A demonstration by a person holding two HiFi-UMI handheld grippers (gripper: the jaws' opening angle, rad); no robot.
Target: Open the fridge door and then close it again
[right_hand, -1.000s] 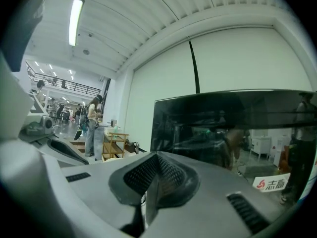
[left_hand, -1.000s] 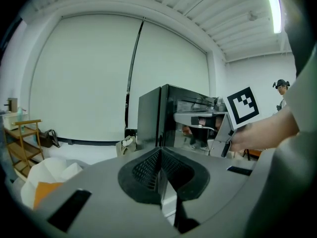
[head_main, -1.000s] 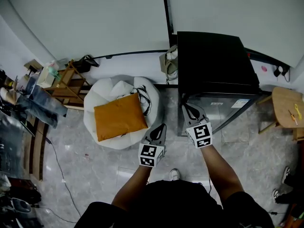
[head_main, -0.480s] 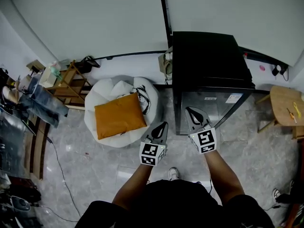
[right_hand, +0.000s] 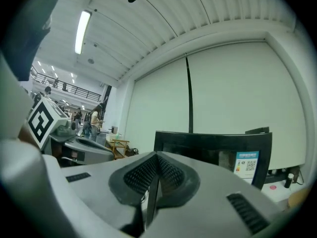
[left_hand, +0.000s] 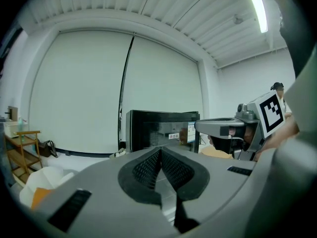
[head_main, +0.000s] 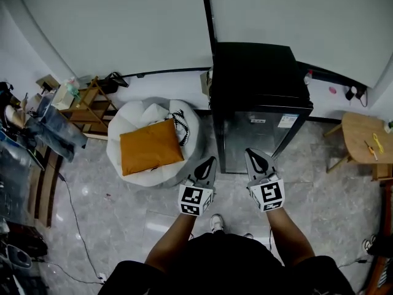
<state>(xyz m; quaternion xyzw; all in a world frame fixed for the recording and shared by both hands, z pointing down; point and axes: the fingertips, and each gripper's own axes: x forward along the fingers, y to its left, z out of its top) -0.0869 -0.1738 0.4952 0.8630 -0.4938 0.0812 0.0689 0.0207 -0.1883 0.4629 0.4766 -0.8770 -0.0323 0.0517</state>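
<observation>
The black fridge (head_main: 256, 78) stands against the white wall, and its glossy door (head_main: 255, 134) looks closed. It also shows ahead in the left gripper view (left_hand: 163, 130) and the right gripper view (right_hand: 218, 148). My left gripper (head_main: 210, 160) hangs in front of the door's left edge, a short way off it, shut and empty. To its right, my right gripper (head_main: 250, 153) points at the door's lower middle without touching it, shut with nothing in it. The closed pads (left_hand: 148, 167) fill the left gripper view, and the right gripper's pads (right_hand: 171, 175) meet the same way.
A white beanbag (head_main: 132, 128) with an orange cushion (head_main: 150, 146) lies left of the fridge. A wooden rack (head_main: 92, 106) and clothes stand further left. A round wooden stool (head_main: 365, 134) is at the right. Cables run over the tiled floor (head_main: 98, 214).
Both grippers have drawn back from the fridge toward me. A second ago the right gripper was right at the door's front; now a gap shows. The left gripper moved less.
</observation>
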